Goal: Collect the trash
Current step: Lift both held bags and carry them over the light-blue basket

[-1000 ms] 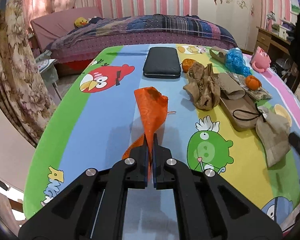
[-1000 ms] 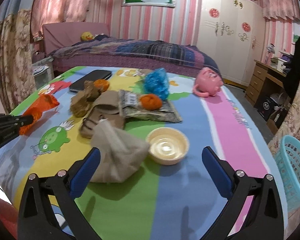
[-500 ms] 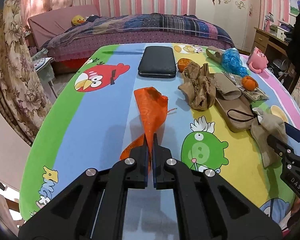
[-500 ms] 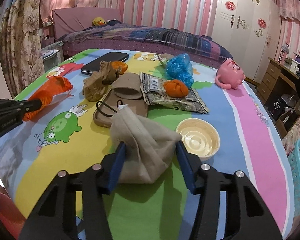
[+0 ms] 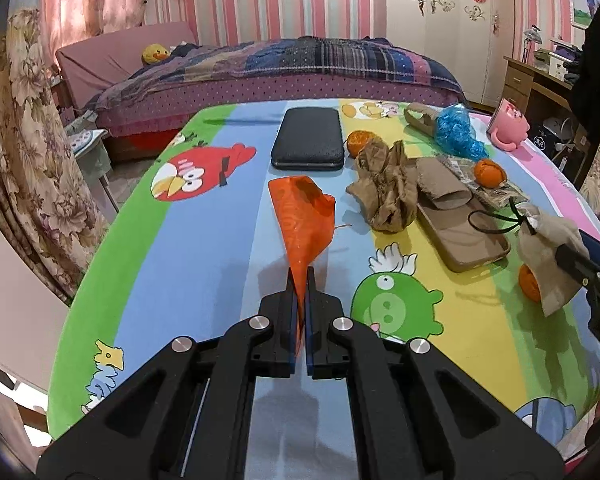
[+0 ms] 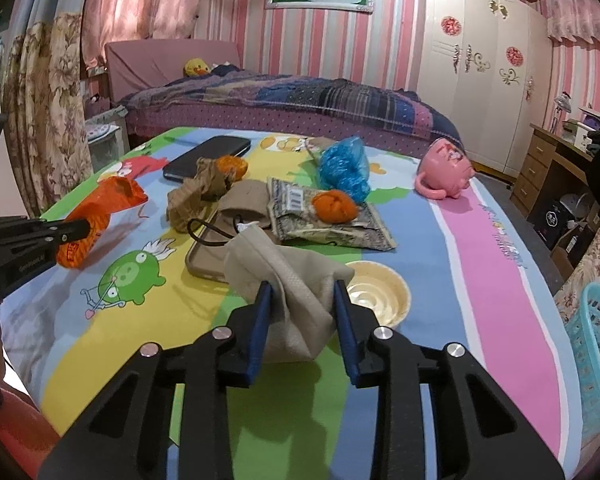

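Orange wrapper (image 5: 305,216), beige napkin (image 6: 290,280)

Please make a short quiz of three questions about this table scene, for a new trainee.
1. True or false: the left gripper is shut on the orange plastic bag.
2. What is between the right gripper's jaws? A) the pink mug B) the crumpled beige paper towel C) the black phone
3. Fill in: the cream bowl stands on the table just to the ____ of the towel, in the right wrist view.

Key
1. True; the jaws pinch the bag's narrow end.
2. B; the jaws have just been closing on the beige paper towel and press its sides.
3. right
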Available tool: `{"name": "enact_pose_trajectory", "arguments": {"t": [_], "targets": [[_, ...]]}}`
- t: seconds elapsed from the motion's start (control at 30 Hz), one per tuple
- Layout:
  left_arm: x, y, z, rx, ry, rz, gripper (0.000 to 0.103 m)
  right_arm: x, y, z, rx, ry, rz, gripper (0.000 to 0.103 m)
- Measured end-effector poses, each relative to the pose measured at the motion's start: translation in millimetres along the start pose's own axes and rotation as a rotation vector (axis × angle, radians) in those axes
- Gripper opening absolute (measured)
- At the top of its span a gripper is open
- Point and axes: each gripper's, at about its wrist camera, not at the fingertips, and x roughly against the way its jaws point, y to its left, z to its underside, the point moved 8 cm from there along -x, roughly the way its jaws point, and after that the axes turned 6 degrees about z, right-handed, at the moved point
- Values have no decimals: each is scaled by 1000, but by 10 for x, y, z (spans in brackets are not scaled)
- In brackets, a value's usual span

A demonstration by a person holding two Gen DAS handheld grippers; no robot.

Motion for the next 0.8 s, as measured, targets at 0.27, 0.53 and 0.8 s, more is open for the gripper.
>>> {"name": "enact_pose_trajectory", "arguments": {"t": [0.27,0.53,0.8], "targets": [[138,-108,-72,-24,-38,-10,1,106,-254,-82,-62,-37,21,32],[244,-131,-139,-24,-67,-28,1,185,-464,-145,-107,-59,42,32],[333,-217,-175,-30,-79,-30,1,238,-607,-156,-123,-62,59,32]]}}
